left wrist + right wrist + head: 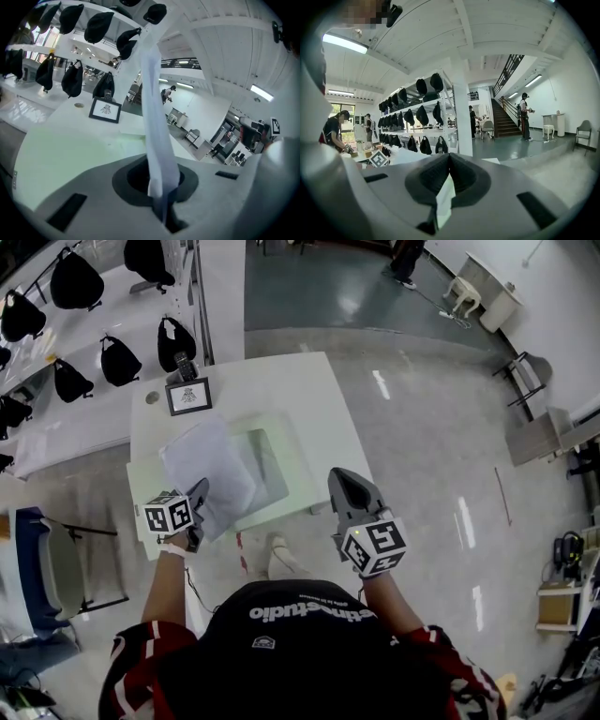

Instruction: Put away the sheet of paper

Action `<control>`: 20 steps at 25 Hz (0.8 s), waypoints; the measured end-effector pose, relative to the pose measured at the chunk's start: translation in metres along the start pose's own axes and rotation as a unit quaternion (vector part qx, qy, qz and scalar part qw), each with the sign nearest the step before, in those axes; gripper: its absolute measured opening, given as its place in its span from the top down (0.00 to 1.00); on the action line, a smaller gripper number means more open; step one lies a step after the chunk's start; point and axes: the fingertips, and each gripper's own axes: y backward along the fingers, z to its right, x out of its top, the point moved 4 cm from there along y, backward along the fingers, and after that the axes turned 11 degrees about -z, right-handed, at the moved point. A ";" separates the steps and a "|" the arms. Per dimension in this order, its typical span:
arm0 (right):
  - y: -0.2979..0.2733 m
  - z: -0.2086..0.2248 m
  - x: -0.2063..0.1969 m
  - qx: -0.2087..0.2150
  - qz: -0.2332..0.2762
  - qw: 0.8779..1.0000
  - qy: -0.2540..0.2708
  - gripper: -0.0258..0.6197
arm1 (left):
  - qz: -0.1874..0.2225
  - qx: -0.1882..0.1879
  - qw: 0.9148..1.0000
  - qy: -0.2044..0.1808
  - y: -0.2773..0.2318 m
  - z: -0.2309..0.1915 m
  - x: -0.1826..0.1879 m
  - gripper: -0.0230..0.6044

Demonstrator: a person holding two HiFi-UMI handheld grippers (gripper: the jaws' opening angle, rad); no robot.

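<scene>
Between the jaws of the left hand-held gripper, clenched on it, sits 1 edge of the sheet of paper, spread ahead over the counter and a pale tray. Well to its right, the right hand-held gripper is clenched shut, off the sheet. Stowing looks not yet done.

Counts only.

- My grippers: two, the left gripper and the right gripper.
- Sheet of paper: one.
- White table: one.
- On the table: one clear tray toward the near edge, one framed picture at the far left corner, and one small round disc just beside the picture at the left edge.
- Black bags hanging on the rack: seven whole ones in head view.
- Other people: four in right gripper view.
- Grey chair: one.
</scene>
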 end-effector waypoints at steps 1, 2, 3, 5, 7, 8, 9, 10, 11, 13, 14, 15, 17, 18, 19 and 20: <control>0.000 0.000 0.000 0.000 -0.001 1.000 0.001 0.96 | -0.003 0.001 1.000 0.012 -0.002 -0.005 -0.004 0.95; 0.000 0.000 0.000 -0.001 -0.002 1.000 0.002 0.96 | -0.006 0.001 1.000 0.022 -0.004 -0.009 -0.007 0.95; -0.001 0.000 0.000 -0.001 -0.003 1.000 0.003 0.96 | -0.010 0.001 0.999 0.032 -0.005 -0.012 -0.010 0.95; -0.001 0.001 0.001 0.000 -0.005 1.000 0.005 0.96 | -0.017 -0.001 0.999 0.043 -0.008 -0.015 -0.016 0.95; -0.003 0.001 0.001 0.002 -0.009 1.000 0.006 0.96 | -0.024 -0.005 0.999 0.046 -0.012 -0.014 -0.019 0.95; -0.004 0.000 0.001 0.003 -0.010 1.000 0.006 0.96 | -0.027 -0.007 0.998 0.049 -0.014 -0.014 -0.020 0.95; -0.005 0.000 0.001 0.004 -0.011 1.000 0.006 0.96 | -0.029 -0.008 0.998 0.053 -0.016 -0.014 -0.022 0.95; -0.005 -0.001 0.000 0.005 -0.012 1.000 0.006 0.96 | -0.030 -0.010 0.998 0.058 -0.018 -0.014 -0.023 0.95; -0.007 -0.001 0.000 0.006 -0.012 1.000 0.006 0.96 | -0.031 -0.011 0.997 0.063 -0.019 -0.014 -0.025 0.95; -0.010 -0.002 0.000 0.010 -0.015 1.000 0.006 0.96 | -0.033 -0.012 0.997 0.068 -0.021 -0.015 -0.026 0.95; -0.012 -0.002 0.000 0.011 -0.016 1.000 0.006 0.96 | -0.035 -0.013 0.997 0.069 -0.022 -0.015 -0.026 0.95; -0.013 -0.002 0.000 0.012 -0.018 1.000 0.005 0.96 | -0.039 -0.015 0.997 0.070 -0.024 -0.016 -0.027 0.95; -0.015 -0.002 0.000 0.012 -0.019 1.000 0.003 0.96 | -0.051 -0.019 0.996 0.073 -0.028 -0.017 -0.030 0.95; -0.016 -0.001 -0.001 0.011 -0.019 1.000 0.002 0.96 | -0.058 -0.021 0.995 0.074 -0.031 -0.018 -0.032 0.95; -0.016 -0.001 -0.001 0.011 -0.019 1.000 0.001 0.96 | -0.064 -0.021 0.995 0.076 -0.033 -0.019 -0.035 0.95; -0.017 0.000 -0.001 0.011 -0.018 1.000 0.001 0.96 | -0.071 -0.021 0.994 0.077 -0.035 -0.020 -0.037 0.95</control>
